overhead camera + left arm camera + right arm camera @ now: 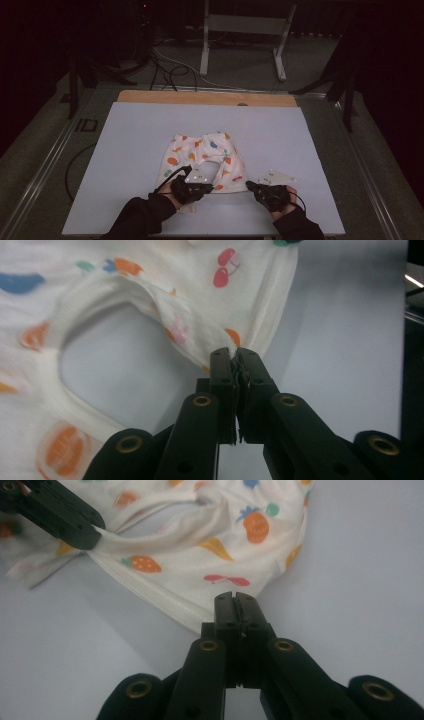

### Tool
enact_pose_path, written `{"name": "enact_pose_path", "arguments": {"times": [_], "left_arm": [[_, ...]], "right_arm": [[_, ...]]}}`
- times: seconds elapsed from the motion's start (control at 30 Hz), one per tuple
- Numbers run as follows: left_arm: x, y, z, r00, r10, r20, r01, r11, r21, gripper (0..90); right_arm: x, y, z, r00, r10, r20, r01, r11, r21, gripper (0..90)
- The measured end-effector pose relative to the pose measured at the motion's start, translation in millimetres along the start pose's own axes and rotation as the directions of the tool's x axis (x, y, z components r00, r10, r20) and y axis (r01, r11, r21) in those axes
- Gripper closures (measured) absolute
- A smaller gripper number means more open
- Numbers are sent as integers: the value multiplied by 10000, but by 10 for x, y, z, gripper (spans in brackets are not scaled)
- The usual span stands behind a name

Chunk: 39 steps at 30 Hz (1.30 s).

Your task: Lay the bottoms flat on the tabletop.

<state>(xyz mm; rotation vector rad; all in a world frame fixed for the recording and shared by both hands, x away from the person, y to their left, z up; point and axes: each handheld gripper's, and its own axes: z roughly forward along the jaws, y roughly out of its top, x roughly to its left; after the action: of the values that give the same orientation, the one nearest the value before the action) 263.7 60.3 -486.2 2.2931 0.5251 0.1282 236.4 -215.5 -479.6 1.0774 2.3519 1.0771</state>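
A small white garment (200, 150) printed with coloured fruit lies on the pale mat (130, 130), near the front edge. My left gripper (212, 187) is at the garment's near edge, shut on a fold of its white trim (235, 351) beside a curved opening. In the right gripper view, that same left gripper (92, 536) pinches a band of the garment (200, 575) and lifts it slightly. My right gripper (233, 598) is shut, its tips over the near right hem, and no cloth shows between the jaws. In the high view, the right gripper (249, 185) sits at the garment's front right corner.
A wooden board (205, 97) runs along the mat's far edge. Beyond the table, a white metal frame (245, 25) stands on the dark floor with cables (170, 70) beside it. Bare mat lies left, right and behind the garment.
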Motion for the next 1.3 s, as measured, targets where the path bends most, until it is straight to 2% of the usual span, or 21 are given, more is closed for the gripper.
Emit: {"name": "enact_pose_path", "arguments": {"times": [0.03,0.1,0.17,0.23,0.33,0.4,0.43,0.47,0.5,0.63,0.7,0.77,0.87,0.97,1.0,1.03,1.07,1.1,1.13,1.2,1.3], "left_arm": [[-27,-20,-6,10000,13,-37,-13,10000,-18,873],[-71,-64,-29,9999,118,-82,-117,9999,74,863],[-92,-114,-61,9999,66,-100,-65,9999,105,863],[-109,-160,-95,9999,84,-85,-83,9999,126,861],[-111,-206,-123,9999,159,24,-159,9997,161,776],[-109,-213,-126,9996,281,61,-282,9994,189,685],[-114,-212,-121,9993,321,164,-323,9994,82,685],[-114,-205,-115,9988,417,275,-419,9991,48,629],[-120,-196,-102,9984,482,287,-484,9988,68,604],[-120,-161,-30,9960,782,422,-793,9965,256,592],[-115,-155,14,9944,956,441,-970,9948,306,592],[-112,-155,66,9934,1036,491,-1052,9939,324,592],[-77,-144,144,9925,1152,410,-1173,9917,523,614],[-53,-126,221,9916,1262,296,-1282,9885,797,688],[-53,-126,221,9916,1262,296,-1282,9885,797,716],[-37,-126,255,9920,1238,258,-1256,9880,895,716],[-33,-124,264,9934,1103,315,-1126,9901,837,778],[-30,-114,266,9939,1060,293,-1082,9902,881,805],[-33,-104,268,9948,980,284,-1002,9905,939,864],[-48,-98,259,9932,1142,231,-1159,9880,1025,877],[-70,-100,207,9948,993,212,-1009,9901,980,882]], "right_arm": [[-2,-17,-6,9999,-160,-20,160,9999,23,900],[11,-31,-25,9999,-134,-52,135,9999,39,900],[15,-49,-44,9997,-238,103,237,9997,93,900],[9,-60,-53,9999,-136,46,136,9998,136,900],[4,-123,-61,10000,8,1,-8,9994,356,900],[2,-136,-58,10000,78,0,-78,9991,405,893],[-9,-144,-56,9999,109,-20,-108,9988,472,851],[-40,-152,-41,9989,423,-189,-413,9979,501,716],[-54,-155,-40,9984,526,-188,-519,9980,350,668],[-95,-149,-29,9973,734,71,-736,9969,292,631],[-139,-186,42,9956,930,133,-937,9932,689,627],[-162,-208,85,9934,1143,-60,-1134,9897,872,632],[-152,-220,140,9941,1082,-79,-1066,9882,1104,664],[-143,-232,189,9945,1047,53,-1044,9835,1477,760],[-143,-232,189,9945,1047,53,-1044,9835,1477,760],[-145,-237,199,9961,863,157,-877,9838,1564,794],[-144,-229,201,9949,996,139,-1005,9827,1554,864],[-148,-228,204,9960,873,164,-888,9828,1619,889],[-147,-225,205,9958,903,161,-917,9824,1627,896],[-140,-221,201,9963,842,160,-857,9830,1624,900],[-132,-203,177,9945,1036,145,-1046,9824,1545,900]]}}
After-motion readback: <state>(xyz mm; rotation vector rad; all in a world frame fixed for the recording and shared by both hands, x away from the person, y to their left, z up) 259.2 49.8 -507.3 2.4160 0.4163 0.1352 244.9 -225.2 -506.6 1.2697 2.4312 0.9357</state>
